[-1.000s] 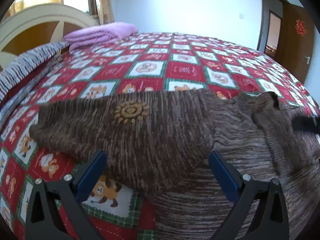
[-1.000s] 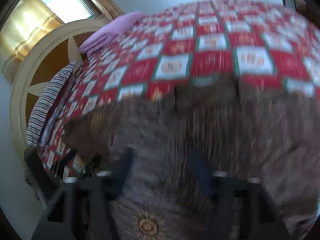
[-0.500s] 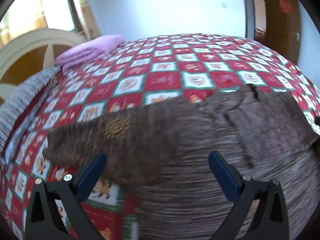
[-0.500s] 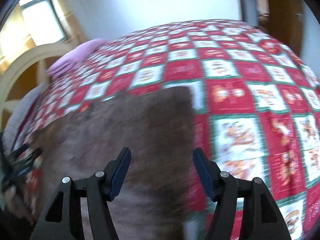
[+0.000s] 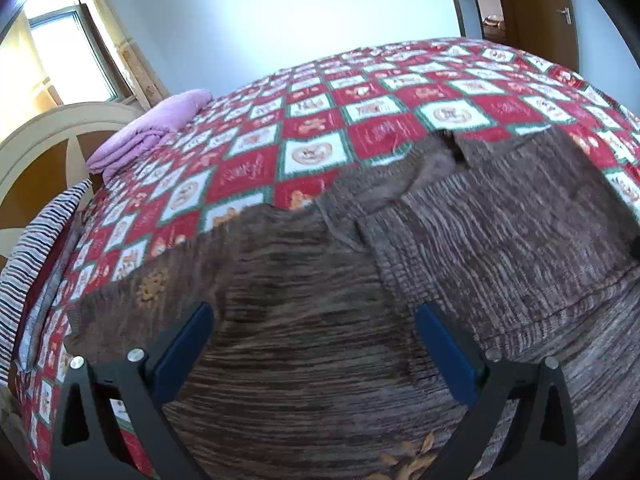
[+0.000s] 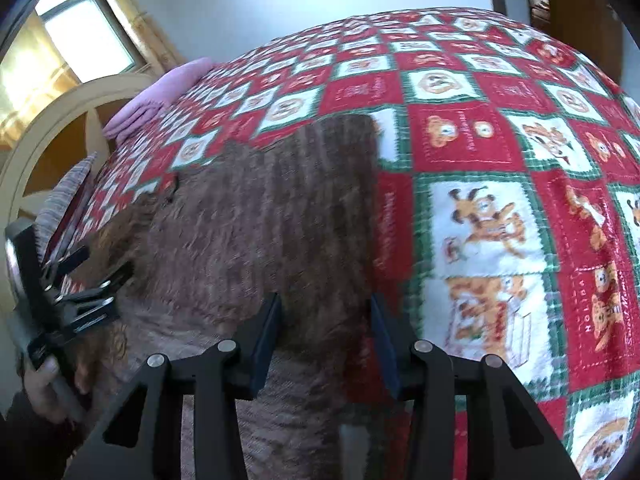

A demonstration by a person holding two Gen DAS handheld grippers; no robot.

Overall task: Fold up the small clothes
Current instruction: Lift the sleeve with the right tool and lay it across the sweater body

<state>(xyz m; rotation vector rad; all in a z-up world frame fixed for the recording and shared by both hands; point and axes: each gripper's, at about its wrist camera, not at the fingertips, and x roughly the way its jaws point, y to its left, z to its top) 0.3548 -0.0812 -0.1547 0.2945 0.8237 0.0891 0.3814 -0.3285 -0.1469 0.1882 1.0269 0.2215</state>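
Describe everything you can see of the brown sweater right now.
The brown sweater is a ribbed, streaky knit with orange sun-like motifs, lying spread on the red checked bedspread, its collar opening toward the far side. One sleeve runs away along its edge; the right gripper, jaws closing, straddles that sleeve. The left gripper is open above the body.

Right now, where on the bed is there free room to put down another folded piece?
Free: the red checked blanket right of the brown sweater, and the far stretch toward the wall. Crowded: the near left side under the sweater, and the headboard corner with the purple pile.
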